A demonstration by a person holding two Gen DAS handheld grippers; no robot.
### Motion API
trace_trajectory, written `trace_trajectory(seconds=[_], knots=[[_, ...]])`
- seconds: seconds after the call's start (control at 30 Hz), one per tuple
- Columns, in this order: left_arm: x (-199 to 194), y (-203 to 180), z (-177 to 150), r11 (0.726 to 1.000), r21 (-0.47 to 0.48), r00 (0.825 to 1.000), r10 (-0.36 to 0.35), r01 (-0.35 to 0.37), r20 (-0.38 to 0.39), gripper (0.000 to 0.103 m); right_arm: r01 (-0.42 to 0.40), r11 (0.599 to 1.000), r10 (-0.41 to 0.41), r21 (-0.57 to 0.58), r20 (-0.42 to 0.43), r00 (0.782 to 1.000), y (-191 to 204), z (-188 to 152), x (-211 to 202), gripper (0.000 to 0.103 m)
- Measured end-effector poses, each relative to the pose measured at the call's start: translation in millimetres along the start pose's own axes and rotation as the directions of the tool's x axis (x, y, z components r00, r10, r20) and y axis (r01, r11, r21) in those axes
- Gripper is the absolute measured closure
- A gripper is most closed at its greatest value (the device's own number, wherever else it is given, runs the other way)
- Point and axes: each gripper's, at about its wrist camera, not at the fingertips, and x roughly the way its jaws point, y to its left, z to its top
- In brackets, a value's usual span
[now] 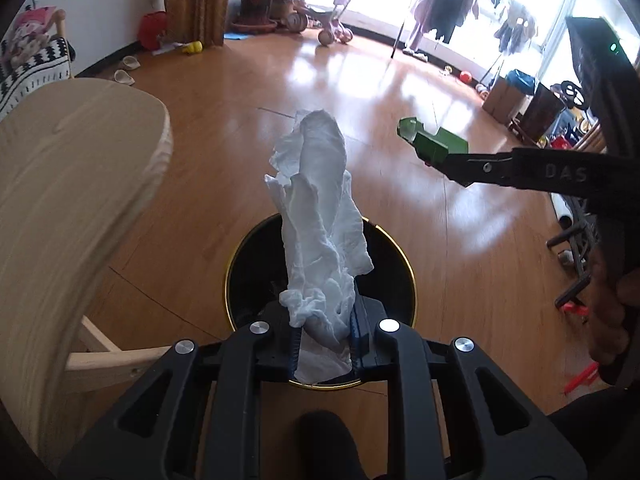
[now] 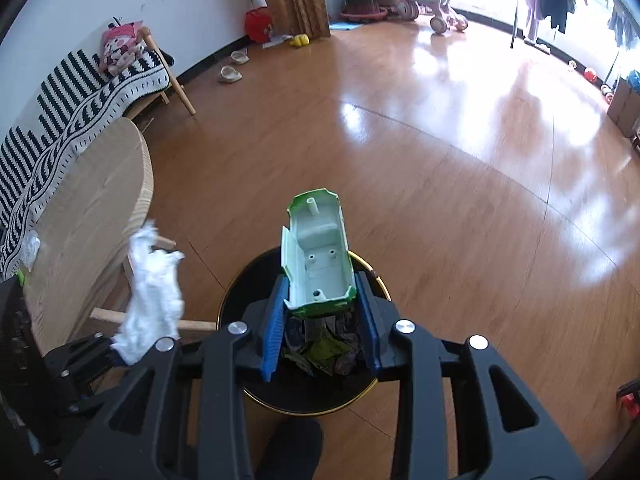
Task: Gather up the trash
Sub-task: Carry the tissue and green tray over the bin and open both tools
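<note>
My left gripper (image 1: 323, 334) is shut on a crumpled white tissue (image 1: 320, 216) and holds it above a black trash bin with a gold rim (image 1: 412, 280). My right gripper (image 2: 324, 320) is shut on a green and white plastic toy shell (image 2: 318, 256) above the same bin (image 2: 224, 304), which holds dark wrappers (image 2: 320, 354). The right gripper with the green toy shell (image 1: 434, 146) shows at the right of the left wrist view. The tissue (image 2: 152, 300) shows at the left of the right wrist view.
A round light-wood table (image 1: 68, 184) stands left of the bin, also in the right wrist view (image 2: 88, 224). A striped bench (image 2: 80, 92) lies behind it. A tricycle (image 1: 324, 20), plants, a clothes rack (image 1: 448, 4) and boxes (image 1: 516, 100) stand far across the wooden floor.
</note>
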Motion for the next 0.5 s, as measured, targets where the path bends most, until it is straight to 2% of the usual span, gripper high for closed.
trace_trajectory(seconds=[0.2, 0.27, 0.33, 0.4, 0.5], knots=[[19.5, 11.2, 5.6, 1.000, -0.006, 0.999, -0.003, 0.003, -0.037, 0.084, -0.007, 1.000, 0.007, -0.022, -0.005, 1.000, 6.7, 3.0, 1.4, 0.070], [21.4, 12.9, 6.3, 1.000, -0.012, 0.999, -0.001, 0.000, -0.041, 0.075, -0.009, 1.000, 0.009, -0.025, -0.010, 1.000, 9.3, 4.3, 3.2, 0.070], [20.5, 9.9, 7.6, 1.000, -0.017, 0.999, 0.002, -0.003, -0.041, 0.055, -0.012, 1.000, 0.012, -0.027, -0.017, 1.000, 11.1, 7.0, 6.6, 0.070], [16.3, 11.5, 6.0, 1.000, -0.016, 1.000, 0.007, -0.007, -0.028, 0.046, -0.012, 0.999, 0.011, -0.032, -0.023, 1.000, 13.5, 10.0, 9.4, 0.070], [9.1, 11.4, 4.8, 1.000, -0.016, 1.000, 0.005, -0.005, -0.016, 0.043, -0.014, 0.999, 0.012, -0.043, -0.034, 0.999, 12.8, 10.8, 11.8, 0.070]])
